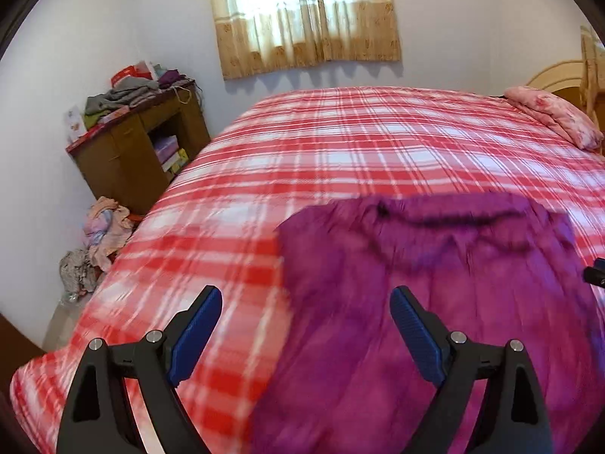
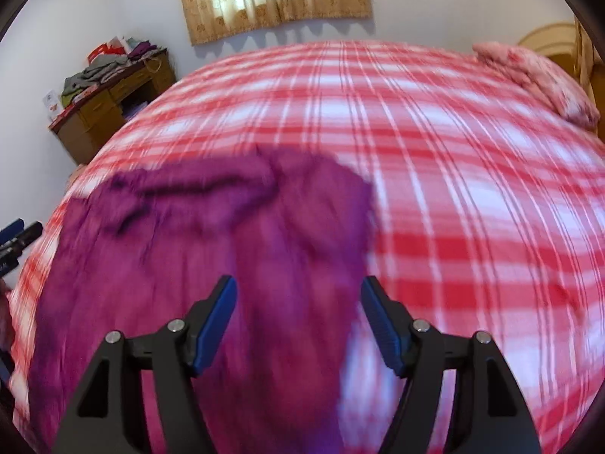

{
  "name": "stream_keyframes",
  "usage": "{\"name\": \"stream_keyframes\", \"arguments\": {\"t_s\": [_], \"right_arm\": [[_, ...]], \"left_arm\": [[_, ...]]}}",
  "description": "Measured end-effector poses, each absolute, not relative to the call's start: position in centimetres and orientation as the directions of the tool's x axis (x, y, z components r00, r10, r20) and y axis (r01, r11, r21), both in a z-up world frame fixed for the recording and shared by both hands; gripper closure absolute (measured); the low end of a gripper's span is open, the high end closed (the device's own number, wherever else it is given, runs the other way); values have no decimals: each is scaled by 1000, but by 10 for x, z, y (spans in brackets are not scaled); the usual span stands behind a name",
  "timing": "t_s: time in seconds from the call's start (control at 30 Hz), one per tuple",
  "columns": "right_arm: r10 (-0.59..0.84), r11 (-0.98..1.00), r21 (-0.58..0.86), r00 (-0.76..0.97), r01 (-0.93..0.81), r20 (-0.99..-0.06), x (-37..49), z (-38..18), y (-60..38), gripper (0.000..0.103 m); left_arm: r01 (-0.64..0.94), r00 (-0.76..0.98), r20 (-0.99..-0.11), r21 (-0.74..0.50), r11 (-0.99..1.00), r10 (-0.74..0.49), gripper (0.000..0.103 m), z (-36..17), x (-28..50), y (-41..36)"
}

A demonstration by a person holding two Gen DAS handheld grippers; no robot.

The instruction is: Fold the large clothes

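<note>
**Lighting and picture quality: daylit, motion-blurred**

Daylight enters through the curtained window [image 1: 304, 15] on the far wall; its centre is blown out to white. Illumination is even and fairly bright, with soft shadows under the curtain hem. Both views show heavy motion blur across the plaid bedspread [image 1: 378, 143] and the purple garment [image 2: 211, 249]. Fisheye distortion bows the bed's edges; dark vignetting fills the corners.

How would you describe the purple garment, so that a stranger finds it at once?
Start from the bed with the red and white checked cover. The purple garment lies spread on its near part. It is the only plain purple cloth on the bed; the pink pillow lies at the far corner.
</note>
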State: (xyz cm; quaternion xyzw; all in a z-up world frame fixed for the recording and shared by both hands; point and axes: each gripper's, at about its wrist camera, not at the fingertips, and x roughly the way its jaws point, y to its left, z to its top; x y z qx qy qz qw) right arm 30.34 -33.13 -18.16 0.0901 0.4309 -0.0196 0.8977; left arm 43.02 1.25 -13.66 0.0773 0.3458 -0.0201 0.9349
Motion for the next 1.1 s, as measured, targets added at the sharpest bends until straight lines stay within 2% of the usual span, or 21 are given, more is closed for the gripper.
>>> {"name": "stream_keyframes", "arguments": {"t_s": [0.2, 0.47, 0.6, 0.73, 0.83, 0.87, 0.9, 0.93, 0.97, 1.0, 1.1], "right_arm": [[65, 977, 178, 628, 119, -775, 204, -170, -345, 22], [47, 962, 200, 612, 184, -789, 99, -190, -332, 21], [61, 957, 215, 592, 193, -804, 72, -207, -317, 21], [58, 963, 203, 598, 177, -799, 49, -213, -297, 21], [75, 968, 203, 597, 150, -799, 43, -219, -284, 21], [57, 974, 175, 594, 142, -802, 41, -221, -278, 25], [44, 978, 156, 595, 138, -803, 39, -222, -273, 37], [37, 981, 144, 598, 133, -801, 38, -222, -269, 55], [54, 980, 158, 601, 122, -798, 36, -222, -265, 70], [90, 976, 191, 601, 106, -794, 36, -220, -263, 92], [118, 971, 222, 627, 90, -770, 32, -210, -263, 93]], "left_arm": [[81, 742, -670, 110, 991, 14, 12, -143, 327, 75], [77, 672, -740, 95, 992, 19, 12, -194, 222, 111], [66, 626, -780, 42, 997, -9, 12, -219, 197, 117], [73, 617, -787, 43, 996, -11, 12, -232, 179, 117], [100, 608, -792, 4, 995, -58, 12, -238, 172, 113], [116, 606, -792, -4, 993, -74, 17, -240, 171, 110], [141, 604, -790, -22, 990, -103, 38, -241, 168, 107], [180, 598, -786, -58, 982, -156, 51, -240, 166, 105], [199, 601, -780, -68, 978, -177, 77, -237, 164, 102], [217, 606, -773, -67, 974, -188, 91, -234, 161, 98], [256, 646, -736, -40, 966, -202, 98, -215, 149, 92]]}}
